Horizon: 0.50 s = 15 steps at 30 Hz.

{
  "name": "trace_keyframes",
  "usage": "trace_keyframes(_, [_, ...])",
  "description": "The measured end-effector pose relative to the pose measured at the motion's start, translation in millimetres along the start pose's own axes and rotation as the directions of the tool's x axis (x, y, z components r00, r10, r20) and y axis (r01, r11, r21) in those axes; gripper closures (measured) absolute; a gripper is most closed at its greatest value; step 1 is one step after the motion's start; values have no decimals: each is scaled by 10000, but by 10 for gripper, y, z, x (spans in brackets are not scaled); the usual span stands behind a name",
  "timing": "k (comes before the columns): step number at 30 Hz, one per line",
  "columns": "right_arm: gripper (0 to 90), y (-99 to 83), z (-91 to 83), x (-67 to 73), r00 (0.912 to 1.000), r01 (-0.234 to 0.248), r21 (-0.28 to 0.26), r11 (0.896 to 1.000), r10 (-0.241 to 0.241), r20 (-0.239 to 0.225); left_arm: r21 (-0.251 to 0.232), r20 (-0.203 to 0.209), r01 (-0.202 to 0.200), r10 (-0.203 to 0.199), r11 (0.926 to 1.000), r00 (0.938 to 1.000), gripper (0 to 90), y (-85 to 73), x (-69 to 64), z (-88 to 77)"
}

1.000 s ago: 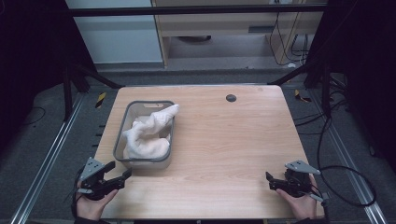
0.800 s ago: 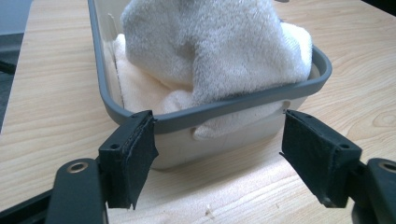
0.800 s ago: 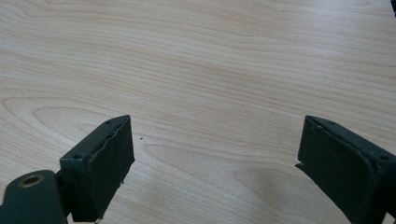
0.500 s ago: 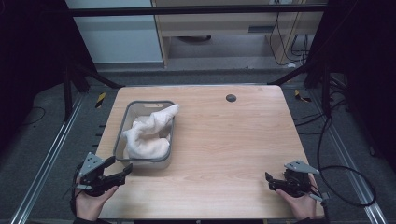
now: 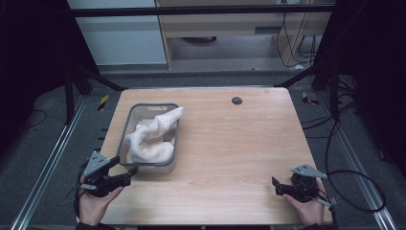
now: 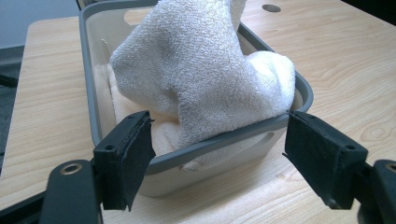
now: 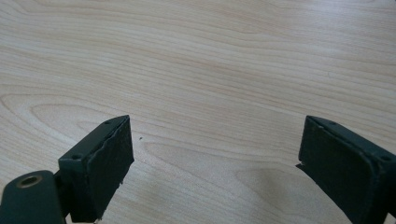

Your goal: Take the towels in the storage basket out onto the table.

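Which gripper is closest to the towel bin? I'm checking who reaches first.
The left gripper, open by the grey bin's near end; the right gripper sits open at the table's far corner.

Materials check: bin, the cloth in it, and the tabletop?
Bin: looks like moulded plastic, smooth grey rim over pale, slightly translucent walls with a cut-out handle slot. Cloth: white terry towelling, going by its looped, nubbly pile and soft folds. Tabletop: light wood grain, matt; the flat, even surface suggests laminate or veneer, but solid wood can't be ruled out.
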State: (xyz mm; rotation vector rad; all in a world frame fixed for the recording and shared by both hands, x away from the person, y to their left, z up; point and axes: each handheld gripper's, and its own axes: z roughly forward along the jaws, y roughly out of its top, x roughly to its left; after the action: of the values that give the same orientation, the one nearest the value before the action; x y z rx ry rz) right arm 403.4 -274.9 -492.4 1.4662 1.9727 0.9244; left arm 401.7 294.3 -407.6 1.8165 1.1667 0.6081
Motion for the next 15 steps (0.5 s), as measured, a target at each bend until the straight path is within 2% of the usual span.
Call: trace_keyframes(15, [95,-1,10,7,10000,-5,128,9999,5,-32,88,-4,123,-123,9999,9999,218,144,22,48])
